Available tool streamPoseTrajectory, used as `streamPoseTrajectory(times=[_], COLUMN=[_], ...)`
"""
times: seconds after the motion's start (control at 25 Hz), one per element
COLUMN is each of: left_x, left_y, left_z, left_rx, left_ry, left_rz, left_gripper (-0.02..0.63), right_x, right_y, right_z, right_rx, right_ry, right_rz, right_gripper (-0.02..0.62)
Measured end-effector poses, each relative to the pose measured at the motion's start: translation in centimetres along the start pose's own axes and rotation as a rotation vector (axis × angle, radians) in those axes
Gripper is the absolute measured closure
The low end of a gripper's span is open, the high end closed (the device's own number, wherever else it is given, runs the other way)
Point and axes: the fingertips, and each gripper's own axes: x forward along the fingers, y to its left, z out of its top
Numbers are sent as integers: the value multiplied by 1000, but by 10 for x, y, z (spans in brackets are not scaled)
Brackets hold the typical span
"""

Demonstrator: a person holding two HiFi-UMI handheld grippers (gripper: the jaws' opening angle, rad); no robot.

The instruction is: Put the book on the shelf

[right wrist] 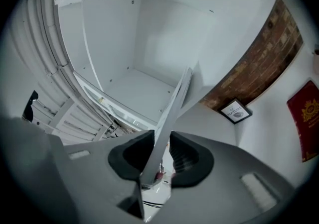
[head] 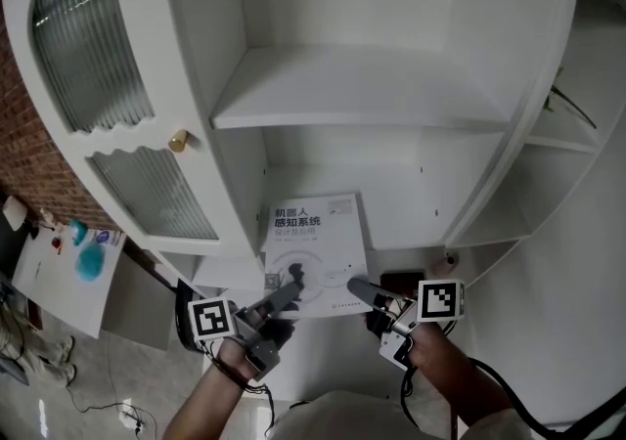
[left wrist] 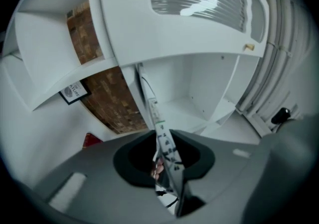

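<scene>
the book [head: 315,238] lies flat and level, cover up, in front of the white cabinet [head: 245,18]; its far edge points into the lower compartment [right wrist: 142,91], below the upper shelf board [head: 362,96]; whether that far edge already rests on the compartment floor cannot be told; the left gripper [head: 282,301] pinches the near edge toward its left corner and the right gripper [head: 364,289] pinches it toward the right; both sets of jaws are drawn narrow onto the thin book, which shows edge-on between the pads in each gripper view.

the step in hand looks like feeding the book into the opening; to do it well the two grippers should advance together at one height, so the cover neither twists nor bows between the grips; the path should run down the middle of the compartment, clear of the glass door [head: 117,106] with its brass knob [head: 177,142] on the left and of the curved side panel [head: 509,164] on the right; the pinch is best loosened only once most of the book lies supported on the floor, and on both sides at once, since a thin paperback would likely sag or swing from one corner.
</scene>
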Motion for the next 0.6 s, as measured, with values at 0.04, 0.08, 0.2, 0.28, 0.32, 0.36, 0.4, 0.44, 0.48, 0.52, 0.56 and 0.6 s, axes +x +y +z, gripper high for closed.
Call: streamPoseTrajectory(times=[0.04,0.08,0.2,0.28,0.32,0.36,0.4,0.44,0.48,0.52,0.56,0.6], left_x=[0,-1,0,2,3,4,5,5,6,6,6,5], left_y=[2,4,9,10,11,11,12,13,14,16,17,18], left_z=[2,5,12,16,18,20,22,23,25,26,26,27], left_rx=[-12,-24,-55,-65,-66,-66,-67,-69,-74,-80,-88,-95], left_ry=[-11,-23,-46,-48,-46,-45,-45,-47,-50,-52,-53,-54], left_rz=[2,4,-1,-9,-10,-10,-10,-10,-11,-11,-12,-14], left_gripper=[522,523,529,529,529,529,529,529,529,534,535,534], right_x=[3,5,10,11,11,8,3,-3,-12,-21,-28,-32], right_y=[-2,-4,-9,-9,-6,-4,-2,-2,0,3,9,17], right_z=[1,2,4,5,5,6,6,8,11,15,19,22], right_rx=[-8,-15,6,-29,-52,-72,-95,-128,-178,-254,-369,-532], right_ry=[3,4,3,9,9,4,-8,-28,-56,-90,-121,-136], right_rz=[-1,-2,-16,-23,-19,-18,-24,-41,-67,-99,-133,-165], right_gripper=[500,500,498,462,433,407,391,379,371,371,372,371])
